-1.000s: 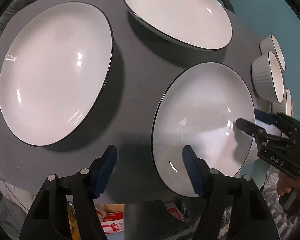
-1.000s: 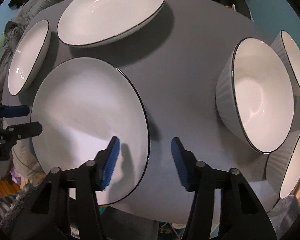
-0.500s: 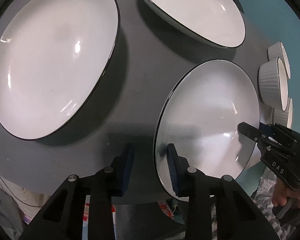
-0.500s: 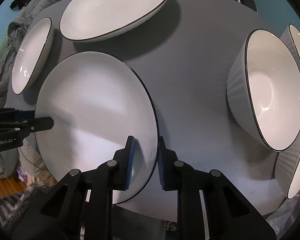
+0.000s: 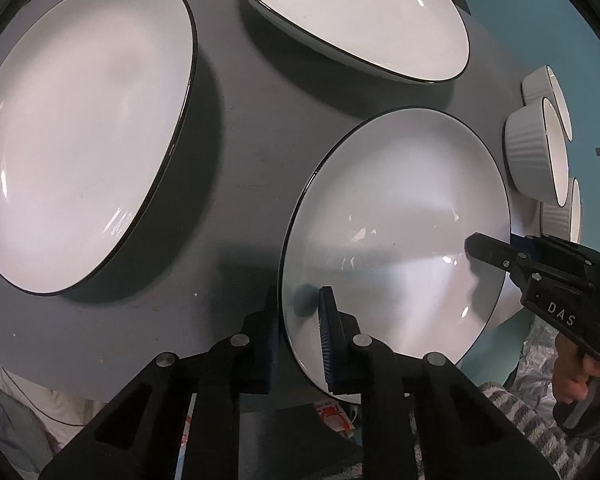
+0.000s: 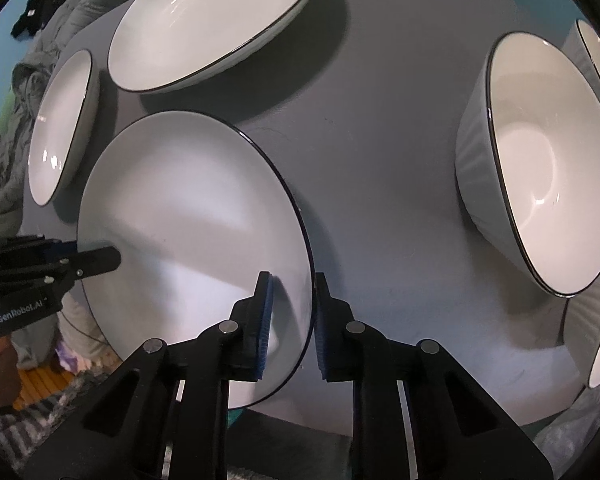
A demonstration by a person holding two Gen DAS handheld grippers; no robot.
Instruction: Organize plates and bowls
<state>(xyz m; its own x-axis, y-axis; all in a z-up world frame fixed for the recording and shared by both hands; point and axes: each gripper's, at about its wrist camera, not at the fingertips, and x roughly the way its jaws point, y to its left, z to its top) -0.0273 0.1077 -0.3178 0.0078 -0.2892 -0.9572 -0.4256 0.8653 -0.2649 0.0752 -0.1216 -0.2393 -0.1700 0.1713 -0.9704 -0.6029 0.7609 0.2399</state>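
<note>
plate (image 5: 396, 216) being pinched at opposite rims, left tongs (image 5: 300, 332) and right tongs (image 6: 290, 312) closing on it; next calling for level two-handed lifting.

A second ago both tools stood wide open over the near plate (image 5: 400, 220). Since then the left tool (image 5: 300, 332) and the right tool (image 6: 290, 316) have each come down astride opposite edges of its rim, their jaws closing on it.
</note>
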